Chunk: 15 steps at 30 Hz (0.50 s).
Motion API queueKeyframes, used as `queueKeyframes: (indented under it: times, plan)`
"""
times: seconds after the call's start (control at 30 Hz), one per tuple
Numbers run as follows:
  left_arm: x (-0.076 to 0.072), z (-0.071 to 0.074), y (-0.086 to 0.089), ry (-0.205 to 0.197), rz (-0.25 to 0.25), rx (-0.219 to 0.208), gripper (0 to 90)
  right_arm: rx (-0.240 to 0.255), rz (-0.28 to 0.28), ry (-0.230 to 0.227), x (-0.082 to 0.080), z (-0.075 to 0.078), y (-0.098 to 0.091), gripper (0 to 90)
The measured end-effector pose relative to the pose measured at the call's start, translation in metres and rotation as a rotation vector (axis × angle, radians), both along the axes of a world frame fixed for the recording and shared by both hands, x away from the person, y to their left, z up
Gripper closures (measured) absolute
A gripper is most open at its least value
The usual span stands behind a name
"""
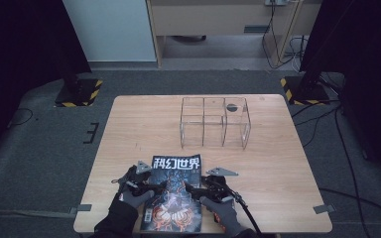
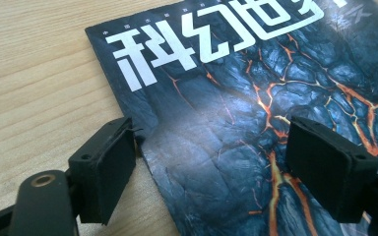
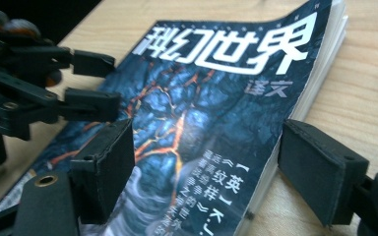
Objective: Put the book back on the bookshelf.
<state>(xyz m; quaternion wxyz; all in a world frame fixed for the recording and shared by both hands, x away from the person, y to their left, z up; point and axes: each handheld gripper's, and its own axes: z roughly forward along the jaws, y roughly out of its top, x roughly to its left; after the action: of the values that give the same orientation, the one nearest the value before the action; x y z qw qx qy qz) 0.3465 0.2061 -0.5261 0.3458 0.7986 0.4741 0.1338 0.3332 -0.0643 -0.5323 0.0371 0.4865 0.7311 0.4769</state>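
At the near edge of the table (image 1: 129, 124), a magazine (image 1: 174, 191) lies flat, cover up. 2 grippers flank it. Left gripper (image 2: 211, 167): jaws wide apart, straddling the left cover edge, holding nothing. Right gripper (image 3: 206, 172): jaws wide apart, straddling the right page edge, holding nothing. A clear divided organizer (image 1: 214, 121) stands well apart, farther back. Risk: closing on the cover alone would likely peel or crease it, leaving the pages on the table.

Pretty even, soft overhead light in the high view, with dark corners upper left and right. Glossy magazine cover (image 2: 236, 113) catches a pale glare patch mid-frame in the left gripper view. Both gripper views blur near the bottom edge.
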Motion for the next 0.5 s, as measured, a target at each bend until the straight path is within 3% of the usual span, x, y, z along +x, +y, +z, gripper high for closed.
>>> queueKeyframes:
  times: [0.13, 0.23, 0.5]
  plan:
    - [0.0, 0.0, 0.0, -0.003, 0.0, 0.0, 18.3, 0.049, 0.014, -0.028, -0.002, 0.008, 0.001, 24.0]
    - [0.0, 0.0, 0.0, -0.005, -0.001, -0.005, 18.3, 0.034, 0.031, -0.042, -0.003, 0.013, 0.004, 24.0]
    - [0.0, 0.0, 0.001, -0.004, -0.002, -0.005, 18.4, 0.05, 0.041, -0.058, -0.004, 0.013, 0.003, 24.5]
